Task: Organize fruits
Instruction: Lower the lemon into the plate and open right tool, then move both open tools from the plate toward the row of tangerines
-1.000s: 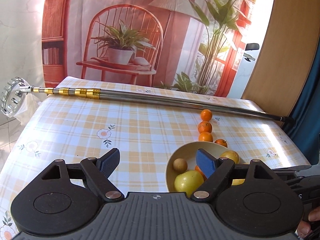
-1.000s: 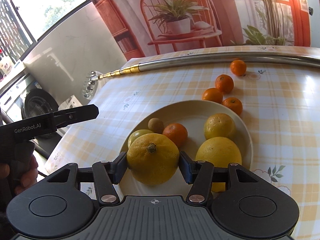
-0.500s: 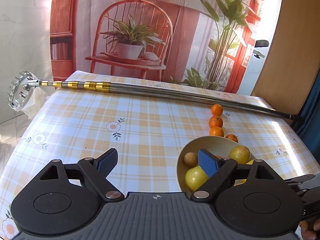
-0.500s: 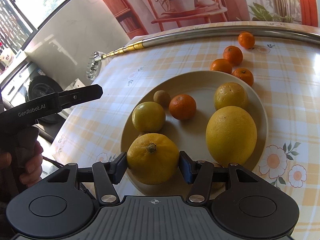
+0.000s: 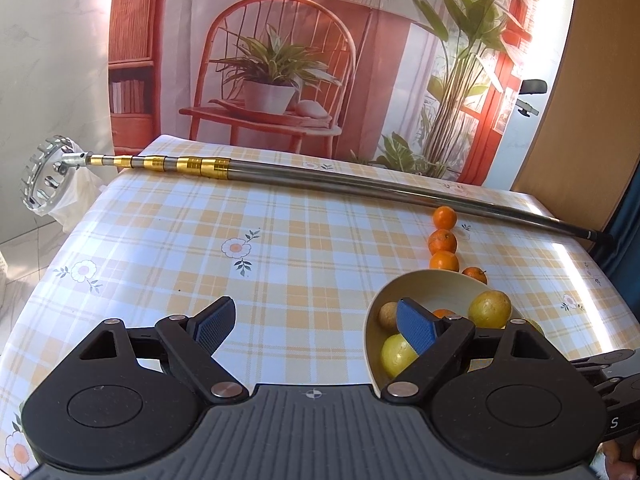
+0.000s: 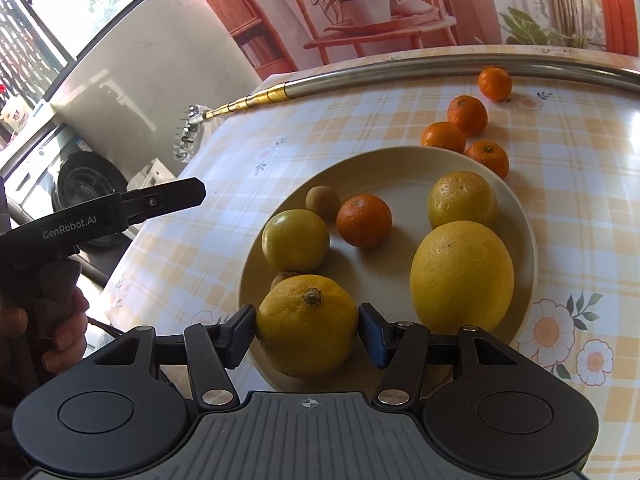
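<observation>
The right claw grips a lemon above the plate's near rim. 4 tangerines lie beyond the far rim. The left claw gapes wide, holding nothing.

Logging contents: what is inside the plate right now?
On the plate: a tangerine, three loose yellow citrus, a small brown fruit. The right gripper holds a lemon, hiding another brown fruit.

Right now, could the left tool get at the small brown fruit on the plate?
Probably yes. The left tool is open and empty, and the small brown fruit lies uncovered near the plate rim on its side.
</observation>
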`<state>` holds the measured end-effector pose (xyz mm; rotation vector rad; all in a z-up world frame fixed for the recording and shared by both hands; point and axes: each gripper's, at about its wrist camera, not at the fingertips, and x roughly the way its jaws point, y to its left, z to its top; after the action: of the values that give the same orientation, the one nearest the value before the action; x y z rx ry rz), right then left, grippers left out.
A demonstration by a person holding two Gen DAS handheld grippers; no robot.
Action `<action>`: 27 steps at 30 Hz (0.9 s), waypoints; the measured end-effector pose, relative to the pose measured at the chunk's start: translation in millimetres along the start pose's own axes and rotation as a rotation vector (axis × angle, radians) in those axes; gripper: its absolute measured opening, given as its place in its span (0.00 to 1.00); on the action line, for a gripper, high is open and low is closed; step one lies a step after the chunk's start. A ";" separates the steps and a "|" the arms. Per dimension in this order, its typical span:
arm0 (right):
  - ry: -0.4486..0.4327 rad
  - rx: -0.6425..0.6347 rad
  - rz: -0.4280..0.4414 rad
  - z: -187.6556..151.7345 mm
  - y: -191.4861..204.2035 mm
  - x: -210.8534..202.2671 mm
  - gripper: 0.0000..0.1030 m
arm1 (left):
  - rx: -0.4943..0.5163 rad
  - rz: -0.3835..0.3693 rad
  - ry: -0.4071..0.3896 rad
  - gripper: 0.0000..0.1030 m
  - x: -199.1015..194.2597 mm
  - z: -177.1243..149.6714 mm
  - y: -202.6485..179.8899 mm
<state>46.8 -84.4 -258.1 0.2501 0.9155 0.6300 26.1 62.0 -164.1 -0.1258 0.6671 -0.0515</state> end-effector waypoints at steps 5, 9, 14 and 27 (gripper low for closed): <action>-0.045 -0.066 -0.052 7.1 6.8 -9.5 0.51 | -0.005 0.003 0.004 0.87 0.4 -0.5 1.0; -0.067 -0.139 -0.109 9.7 12.7 -17.0 0.49 | -0.012 0.007 0.007 0.87 1.1 -0.1 1.8; -0.060 -0.228 -0.170 10.4 18.4 -22.5 0.45 | -0.017 0.008 0.015 0.87 3.0 -0.3 2.0; -0.139 -0.200 -0.199 14.2 8.5 -37.5 0.42 | -0.010 0.003 0.023 0.87 4.1 -2.4 0.9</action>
<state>38.0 -99.5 -221.0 0.0225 0.7269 0.5086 27.9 62.3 -168.7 -0.1337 0.6909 -0.0470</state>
